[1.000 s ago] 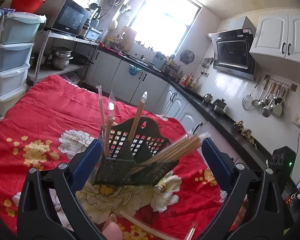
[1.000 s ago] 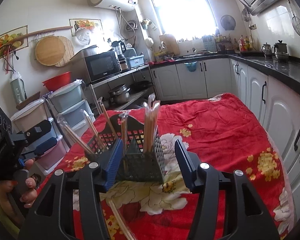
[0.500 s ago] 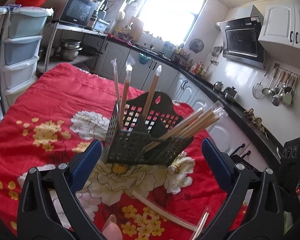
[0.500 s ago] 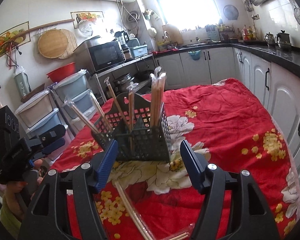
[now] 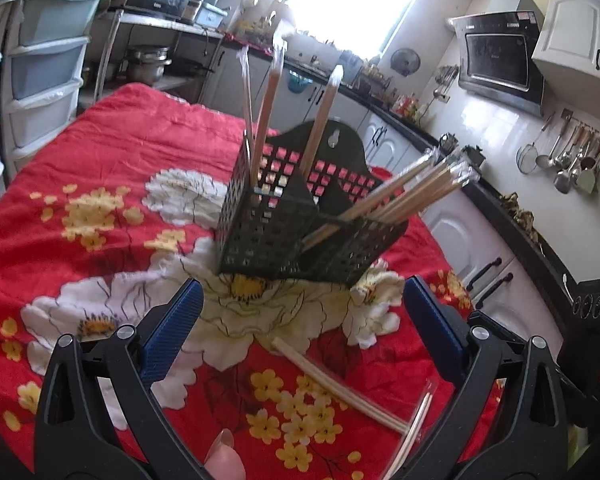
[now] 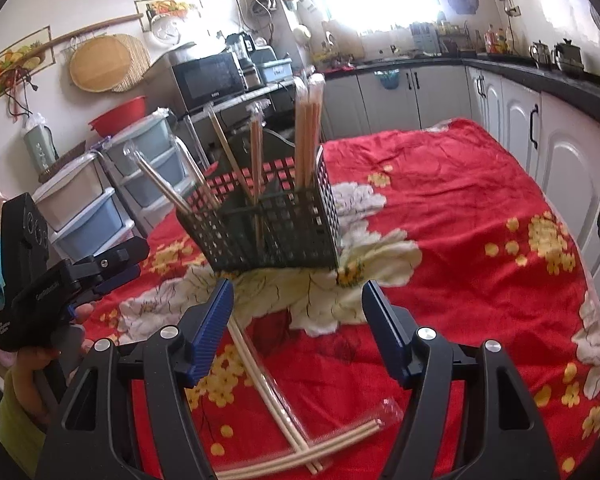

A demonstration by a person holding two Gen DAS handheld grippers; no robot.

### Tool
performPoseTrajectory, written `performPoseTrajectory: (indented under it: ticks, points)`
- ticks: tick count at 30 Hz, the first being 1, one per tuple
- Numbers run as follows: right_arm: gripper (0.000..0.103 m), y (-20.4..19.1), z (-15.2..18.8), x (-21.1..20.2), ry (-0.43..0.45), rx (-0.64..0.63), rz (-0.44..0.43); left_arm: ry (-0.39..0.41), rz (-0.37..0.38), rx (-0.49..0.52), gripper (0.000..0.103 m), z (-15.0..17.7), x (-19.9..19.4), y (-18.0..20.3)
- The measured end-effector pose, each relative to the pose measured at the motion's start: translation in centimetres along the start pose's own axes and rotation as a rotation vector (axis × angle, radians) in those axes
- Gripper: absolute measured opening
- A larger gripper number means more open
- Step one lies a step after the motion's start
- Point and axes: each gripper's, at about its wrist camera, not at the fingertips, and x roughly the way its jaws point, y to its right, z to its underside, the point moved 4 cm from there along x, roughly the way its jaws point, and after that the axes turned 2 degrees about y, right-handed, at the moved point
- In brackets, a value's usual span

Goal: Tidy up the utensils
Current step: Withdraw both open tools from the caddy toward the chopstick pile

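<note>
Two wrapped pairs of chopsticks lie loose on the red flowered cloth of the tabletop point(image 6: 480, 208), and the step in hand looks to be picking one up and standing it in the black mesh holder point(image 6: 268, 228) with the rest. To do that well, I would take the long pair point(image 6: 260, 364) near its middle with the jaws set across its length, press down lightly so the fingers slip under the plastic sleeve, and lift it level before tipping it upright over a compartment; the cloth is soft and creased, so a shallow approach could snag fabric with the sticks. The second pair point(image 6: 332, 438) crosses the first near the bottom edge, so lifting the upper one first should avoid dragging both. The right gripper point(image 6: 298, 320) has its jaws wide and empty, hanging above the cloth; the long pair runs from under its left blue pad down toward the camera, nearer that side than the centre of the gap. The left gripper point(image 5: 302, 320) is likewise wide and holds nothing; from its view the long pair point(image 5: 336, 384) lies between and below the jaws, slanting toward the right finger, with the other pair point(image 5: 414, 428) just beside that finger. The holder point(image 5: 296, 236) stands beyond both grippers, well apart from the loose chopsticks, with several wrapped pairs point(image 5: 404, 188) already leaning out of its compartments.
</note>
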Motion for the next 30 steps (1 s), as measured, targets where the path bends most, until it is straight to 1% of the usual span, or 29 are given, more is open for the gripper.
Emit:
performPoseTrajectory:
  ticks: [7,12,16,24,25,26,30]
  points:
    - [0.064,0.6,2.1,0.2,-0.078,0.007,0.003,-0.091,0.002,-0.021,0.092,1.9,1.4,-0.3]
    - [0.064,0.8,3.5,-0.1,-0.121,-0.001,0.014,-0.163,0.009,-0.066,0.092,3.3,2.6,-0.8]
    - [0.064,1.4,4.8,-0.2,-0.159,0.019,0.029,-0.209,0.027,-0.1,0.092,4.3,3.6,-1.0]
    - [0.064,2.8,7.4,0.4,-0.253,0.061,0.062,-0.275,0.054,-0.137,0.092,5.8,5.3,-0.8]
    - [0.064,3.0,7.7,0.5,-0.261,0.07,0.062,-0.279,0.054,-0.136,0.09,5.9,5.5,-0.8]
    - [0.063,3.1,7.8,0.6,-0.266,0.076,0.06,-0.284,0.053,-0.137,0.087,6.0,5.7,-0.7]
    - [0.053,3.7,8.1,1.4,-0.293,0.148,0.022,-0.288,0.063,-0.171,0.082,6.0,6.4,-0.9]
